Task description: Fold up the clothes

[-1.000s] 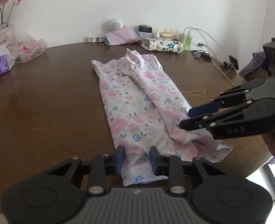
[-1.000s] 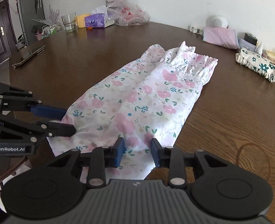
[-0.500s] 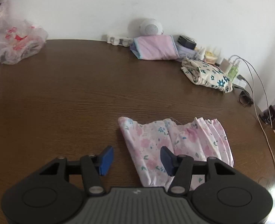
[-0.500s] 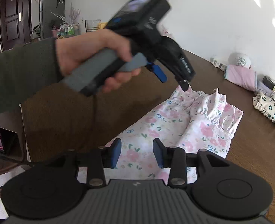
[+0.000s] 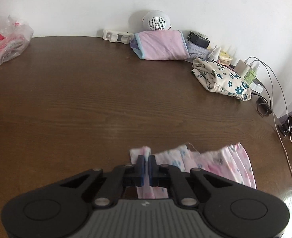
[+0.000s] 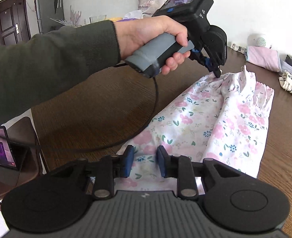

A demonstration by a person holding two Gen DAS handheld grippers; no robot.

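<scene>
A pink-and-white floral garment [image 6: 215, 123] lies lengthwise on the brown table [image 5: 86, 99], its gathered waistband at the far end. A hand holds my left gripper [image 6: 217, 73] at that far end, on the waistband's left corner. In the left wrist view the left gripper [image 5: 146, 158] is shut, with a fold of the floral fabric [image 5: 215, 164] pinched upright between its blue pads. My right gripper [image 6: 145, 160] hovers over the near hem. Its jaws are closing, the cloth lies flat under the gap, and the pads do not press on it.
Along the far wall stand a white round speaker [image 5: 158, 20], a pink pouch [image 5: 161, 45], a blue-flowered cloth [image 5: 223, 81] and chargers with cables [image 5: 273, 91]. A plastic bag [image 5: 5, 43] sits far left. The left gripper's black cable [image 6: 146, 127] loops over the table edge by a laptop [image 6: 1, 150].
My left gripper travelled from the near hem to the far waistband, opened wide, then shut on its left corner. My right gripper stayed over the near hem and its jaws narrowed.
</scene>
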